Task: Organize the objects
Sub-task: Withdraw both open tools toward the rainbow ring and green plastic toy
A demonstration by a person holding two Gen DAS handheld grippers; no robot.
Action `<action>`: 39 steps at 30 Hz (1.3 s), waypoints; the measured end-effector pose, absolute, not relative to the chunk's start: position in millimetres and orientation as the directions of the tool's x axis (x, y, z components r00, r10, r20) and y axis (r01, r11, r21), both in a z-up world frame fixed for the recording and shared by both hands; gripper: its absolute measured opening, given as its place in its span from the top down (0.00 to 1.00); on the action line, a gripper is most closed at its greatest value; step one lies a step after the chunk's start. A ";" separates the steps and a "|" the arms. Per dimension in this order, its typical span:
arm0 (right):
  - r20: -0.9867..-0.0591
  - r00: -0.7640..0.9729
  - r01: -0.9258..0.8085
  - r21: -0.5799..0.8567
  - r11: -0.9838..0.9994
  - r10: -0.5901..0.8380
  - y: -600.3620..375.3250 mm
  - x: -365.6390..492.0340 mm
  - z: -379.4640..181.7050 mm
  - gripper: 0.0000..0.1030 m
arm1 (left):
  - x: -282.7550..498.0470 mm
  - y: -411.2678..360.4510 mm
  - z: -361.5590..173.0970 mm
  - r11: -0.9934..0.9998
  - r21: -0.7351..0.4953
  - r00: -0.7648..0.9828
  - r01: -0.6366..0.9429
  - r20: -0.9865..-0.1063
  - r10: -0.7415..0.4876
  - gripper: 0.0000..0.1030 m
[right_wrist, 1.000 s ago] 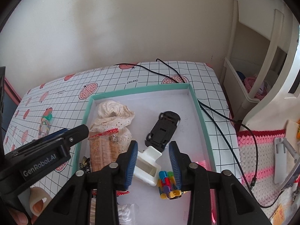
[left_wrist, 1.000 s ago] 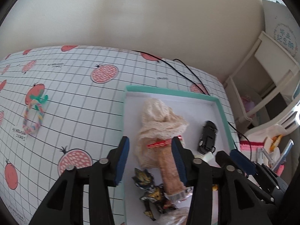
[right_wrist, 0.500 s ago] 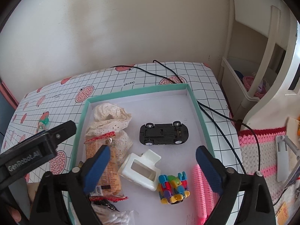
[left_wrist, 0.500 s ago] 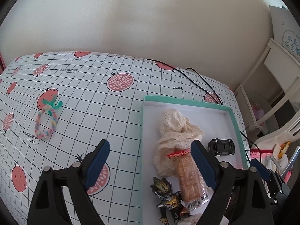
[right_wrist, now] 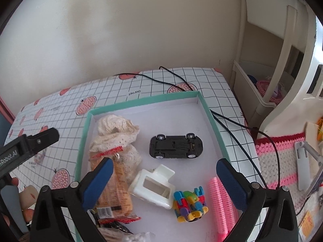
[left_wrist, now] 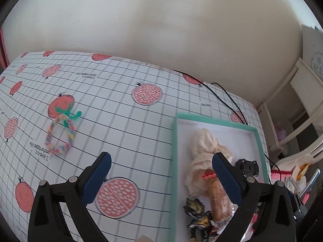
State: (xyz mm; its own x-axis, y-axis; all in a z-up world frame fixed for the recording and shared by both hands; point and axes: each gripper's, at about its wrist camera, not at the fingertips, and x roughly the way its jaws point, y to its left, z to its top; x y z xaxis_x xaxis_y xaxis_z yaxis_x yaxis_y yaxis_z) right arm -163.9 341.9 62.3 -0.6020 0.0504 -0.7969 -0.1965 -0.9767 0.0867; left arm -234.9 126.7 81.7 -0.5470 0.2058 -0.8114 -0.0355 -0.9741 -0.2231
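Both grippers, left (left_wrist: 161,173) and right (right_wrist: 164,178), wide apart, empty; figurine (left_wrist: 198,217) partly cut off

A smooth, grid-printed pomegranate tablecloth (left_wrist: 125,125) is showing a faint sheen. The teal-rimmed cardboard tray (right_wrist: 210,119) is looking matt inside. Cream lace cloth (right_wrist: 115,129) is lying rough and perforated beside a glossy crinkled snack wrapper (right_wrist: 115,191), a matt black plastic toy car (right_wrist: 175,147) and a shiny white plastic block (right_wrist: 153,185).
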 end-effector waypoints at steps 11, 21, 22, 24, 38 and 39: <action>-0.746 -0.665 -0.167 0.132 -0.977 0.012 289.2 -176.3 85.4 0.00 | -253.0 35.1 89.5 -0.965 -0.247 -0.574 0.087 -0.804 0.154 0.03; -0.712 -0.694 0.009 0.141 -0.990 -0.108 185.4 -190.0 91.1 0.00 | -261.7 -70.3 75.2 -0.945 -0.236 -0.563 0.227 -0.823 0.071 0.03; -0.713 -0.691 0.027 0.138 -0.990 -0.118 174.7 -191.3 89.2 0.00 | -262.0 -78.5 72.9 -0.942 -0.241 -0.560 0.234 -0.825 0.071 0.03; -0.716 -0.686 0.050 0.127 -0.991 -0.127 157.0 -193.9 84.2 0.00 | -263.4 -88.6 68.6 -0.939 -0.244 -0.553 0.242 -0.830 0.073 0.03; -0.782 -0.606 0.017 0.172 -0.985 -0.147 132.1 -241.8 58.5 0.00 | -275.9 -92.5 32.2 -0.950 -0.245 -0.488 0.193 -0.864 0.124 0.03; -0.788 -0.596 0.018 0.175 -0.984 -0.151 131.3 -247.7 56.7 0.00 | -276.6 -91.3 30.0 -0.951 -0.243 -0.483 0.192 -0.867 0.124 0.03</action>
